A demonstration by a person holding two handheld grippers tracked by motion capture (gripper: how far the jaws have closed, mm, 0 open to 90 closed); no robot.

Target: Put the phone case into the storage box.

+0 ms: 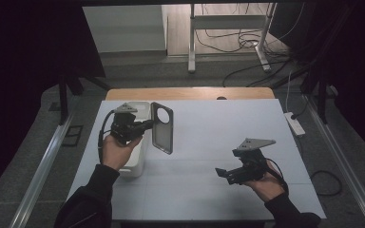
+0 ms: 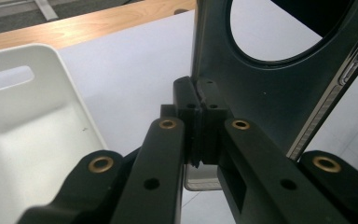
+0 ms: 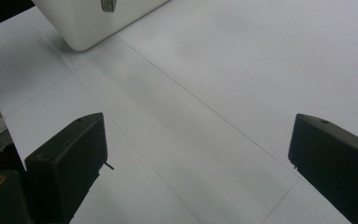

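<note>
My left gripper (image 1: 148, 124) is shut on the edge of a dark phone case (image 1: 162, 127) with a large round camera hole. It holds the case upright above the white table, just right of a white bin (image 1: 135, 164). In the left gripper view the jaws of that gripper (image 2: 198, 100) pinch the case (image 2: 270, 88) at its rim, with the bin (image 2: 9, 116) at the left. My right gripper (image 1: 221, 173) hovers low over the table's front right, open and pointing left. Its jaws (image 3: 198, 158) stand wide apart with bare table between them.
The white table top (image 1: 218, 128) has a wooden strip (image 1: 190, 93) along its far edge. The bin's corner (image 3: 88, 18) lies ahead of the right gripper. A power strip (image 1: 294, 123) and cables lie on the floor to the right.
</note>
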